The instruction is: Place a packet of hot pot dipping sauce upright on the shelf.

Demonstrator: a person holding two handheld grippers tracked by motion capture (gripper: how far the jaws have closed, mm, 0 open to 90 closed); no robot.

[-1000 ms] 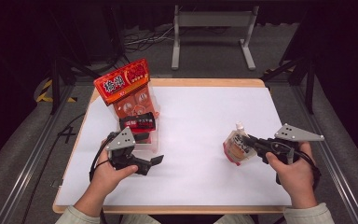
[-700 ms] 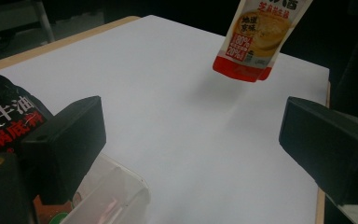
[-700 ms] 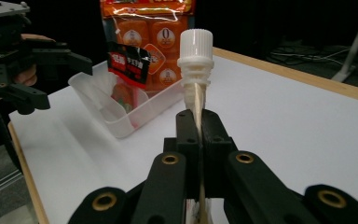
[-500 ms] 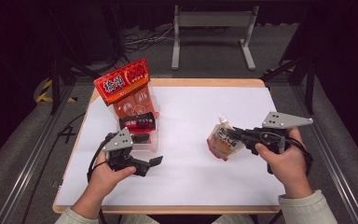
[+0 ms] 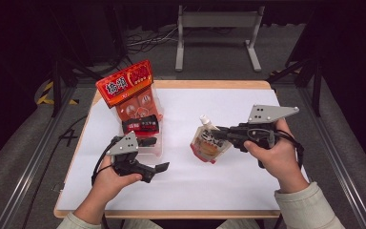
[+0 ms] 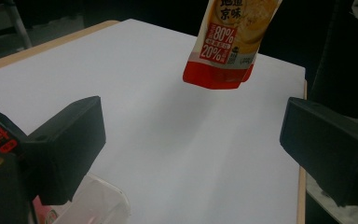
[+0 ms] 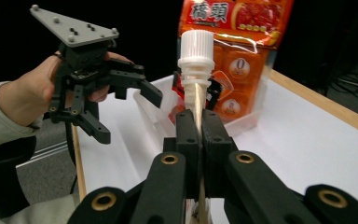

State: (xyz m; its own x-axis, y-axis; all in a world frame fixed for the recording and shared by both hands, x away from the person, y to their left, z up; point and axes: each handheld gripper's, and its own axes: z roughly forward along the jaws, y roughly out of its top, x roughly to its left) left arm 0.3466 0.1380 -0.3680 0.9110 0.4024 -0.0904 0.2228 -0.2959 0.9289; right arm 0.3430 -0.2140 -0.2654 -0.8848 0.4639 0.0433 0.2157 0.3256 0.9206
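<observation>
Right tool (image 5: 218,135): both black jaws pressed together on the flat seam of the spouted pouch (image 5: 209,143), just under its white screw cap (image 7: 196,46). Gripping the thin neck rather than the full belly looks deliberate; the jaws need little spread there and the weight hangs straight below, so the pouch should not twist. The pouch is off the counter (image 5: 248,191), held slightly right of the middle, cap pointing away from the person and orange bottom dangling nearest the sheet. The left tool's view shows that bottom edge (image 6: 220,77) clear of the white surface, with a faint shadow beneath.

Left tool (image 5: 156,168): jaws spread wide, nothing between them, resting low at the front left of the counter just beside the clear plastic tray (image 5: 156,149). My guess is that it waits there to steady the tray or receive the pouch.

The tray sits at the left of the counter. A big orange snack bag (image 5: 126,93) stands in it, leaning back against the far end, which keeps it upright. A small dark red packet (image 5: 140,125) lies in front of that bag; I cannot tell whether it rests on the tray floor or on other contents.

Count:
- spouted pouch: 1, in the air
- orange snack bag: 1
- dark red packet: 1
- clear tray: 1
- tools: 2, one per hand

Judged heading: pouch towards tray, not yet there
</observation>
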